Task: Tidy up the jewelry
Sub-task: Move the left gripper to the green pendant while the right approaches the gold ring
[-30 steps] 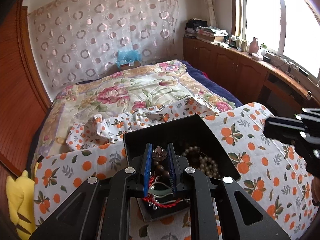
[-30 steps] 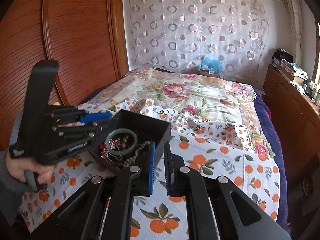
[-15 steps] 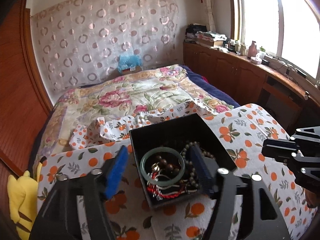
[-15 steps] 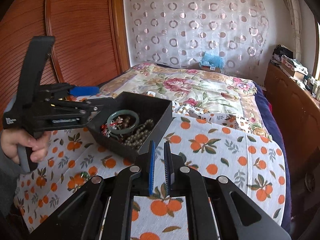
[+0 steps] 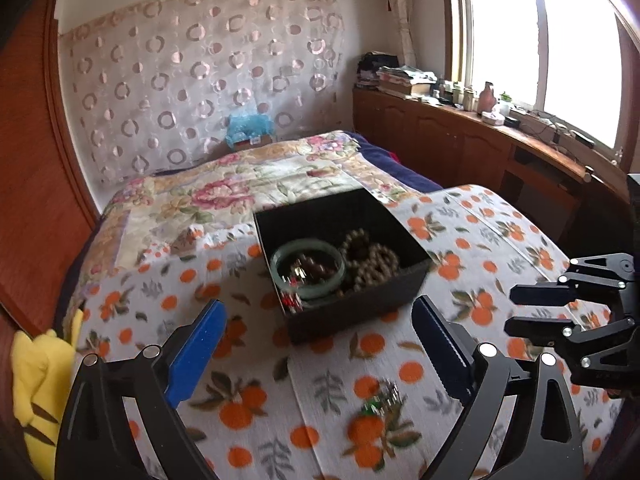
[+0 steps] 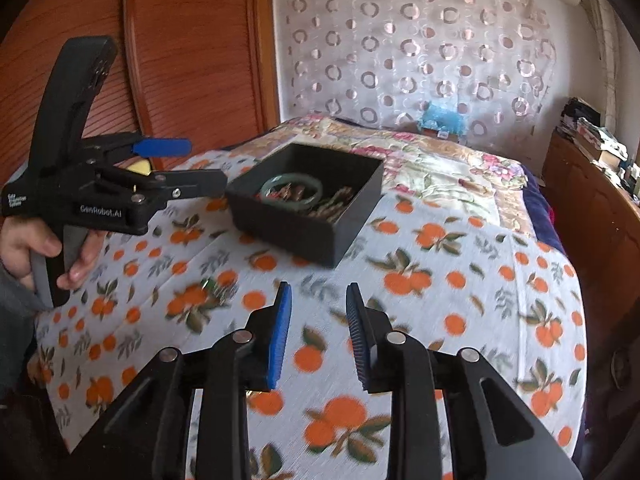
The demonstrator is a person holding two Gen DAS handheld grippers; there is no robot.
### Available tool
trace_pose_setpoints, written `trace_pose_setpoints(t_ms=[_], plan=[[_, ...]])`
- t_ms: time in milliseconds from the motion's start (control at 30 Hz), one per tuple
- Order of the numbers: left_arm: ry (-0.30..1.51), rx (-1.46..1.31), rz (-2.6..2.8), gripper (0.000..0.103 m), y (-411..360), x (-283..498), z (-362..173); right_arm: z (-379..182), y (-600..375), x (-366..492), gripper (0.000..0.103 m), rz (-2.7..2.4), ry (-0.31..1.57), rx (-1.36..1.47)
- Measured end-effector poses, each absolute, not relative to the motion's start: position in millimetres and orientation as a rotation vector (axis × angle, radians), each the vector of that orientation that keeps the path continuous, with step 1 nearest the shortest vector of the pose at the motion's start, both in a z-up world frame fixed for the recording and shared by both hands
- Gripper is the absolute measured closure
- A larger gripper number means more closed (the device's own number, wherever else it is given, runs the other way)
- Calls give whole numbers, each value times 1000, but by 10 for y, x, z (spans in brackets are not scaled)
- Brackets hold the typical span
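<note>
Left wrist view: left gripper (image 5: 316,356) has its jaws spread very wide and opening further, nothing between them, only the orange-print cloth (image 5: 492,240) below. Ahead sits the black jewelry box (image 5: 404,288) on that cloth, which covers what looks like the foot of a bed. Inside the box: a green jade bangle (image 5: 307,267) on the left, a coil of brown bead bracelets (image 5: 372,258) on the right, some red-and-metal bits under the bangle. A small green-and-silver trinket (image 5: 378,398) lies loose on the cloth, near side of the box, between the left fingers' line of sight and low in frame; blurred, can't tell if brooch or earring.

Right wrist view: right gripper (image 6: 318,332) jaws partly apart and opening, empty, cloth showing through the gap. The person's hand (image 6: 44,252) is on the left gripper's handle at frame left. The same loose trinket shows as a dark-green smudge on the cloth left of the right gripper's fingers.

Step, as I judge it: between picks. Most jewelry is in the box; both tools are empty and opening, likely lining up on the one loose piece.

Next move calls for: one gripper dropping onto the trinket, jaws straddling it, closing low against the soft cloth without pinching fabric, then carrying it over the box rim and letting go. The piece is small and flat, so fingertips need to be close to the cloth. The other gripper should stay clear of the box.
</note>
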State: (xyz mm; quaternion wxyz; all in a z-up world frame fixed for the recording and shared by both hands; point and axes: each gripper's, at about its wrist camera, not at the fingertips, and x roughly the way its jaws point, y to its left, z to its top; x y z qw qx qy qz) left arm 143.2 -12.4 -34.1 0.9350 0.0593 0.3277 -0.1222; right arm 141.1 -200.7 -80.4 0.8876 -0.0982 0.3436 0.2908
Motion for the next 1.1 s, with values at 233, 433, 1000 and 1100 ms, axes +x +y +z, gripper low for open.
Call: trace_pose_setpoints(t_ms=[233,433,1000,1100], plan=[[748,108,-272,13,-68,1284,-607,-995,-1863,1199,73,647,764,-259],[802,107,-279,13,-24,1181,-831,-1148,-1742,1138,73,675,822,-297],[855,184,-372,42,-357,1146,-983,-1180,-1794,1094,82,652,833,-334],[861,199,-376,53,-420,1192,-992,-1138,-1842,1103,82,648,821,-317]])
